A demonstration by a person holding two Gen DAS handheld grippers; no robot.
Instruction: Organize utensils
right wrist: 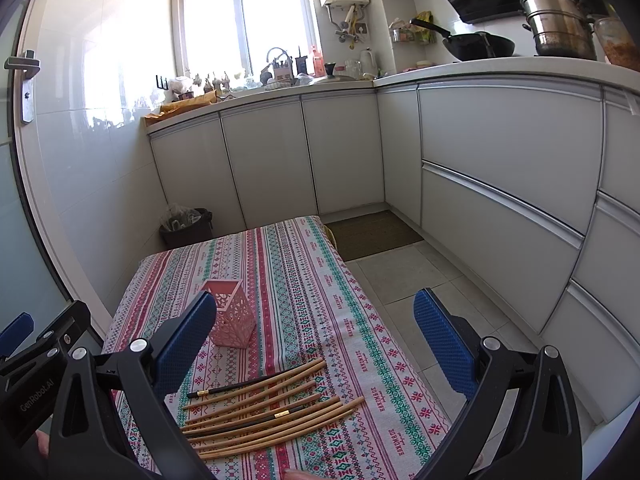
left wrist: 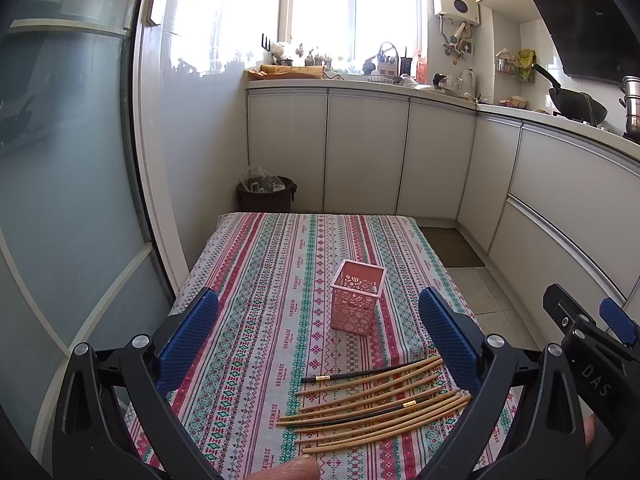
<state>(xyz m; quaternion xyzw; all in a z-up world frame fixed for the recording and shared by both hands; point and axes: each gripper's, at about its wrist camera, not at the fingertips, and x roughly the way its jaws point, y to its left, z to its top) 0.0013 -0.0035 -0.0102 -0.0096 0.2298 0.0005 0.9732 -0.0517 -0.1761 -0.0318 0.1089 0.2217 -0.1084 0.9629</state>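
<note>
Several wooden chopsticks [left wrist: 376, 412] lie side by side on the patterned tablecloth, with two black chopsticks [left wrist: 352, 376] among them. A pink perforated holder [left wrist: 357, 297] stands upright behind them. My left gripper [left wrist: 320, 340] is open and empty, held above the near table with the chopsticks between and below its fingers. In the right wrist view the chopsticks [right wrist: 268, 412] and the holder [right wrist: 232, 316] also show. My right gripper [right wrist: 316, 344] is open and empty above the table's right side.
The table [left wrist: 260, 248] with the striped cloth stands by a glass door at the left. A black bin [left wrist: 266, 194] sits beyond the far edge. White cabinets [right wrist: 500, 152] run along the back and right, with a floor mat [right wrist: 372, 234] below.
</note>
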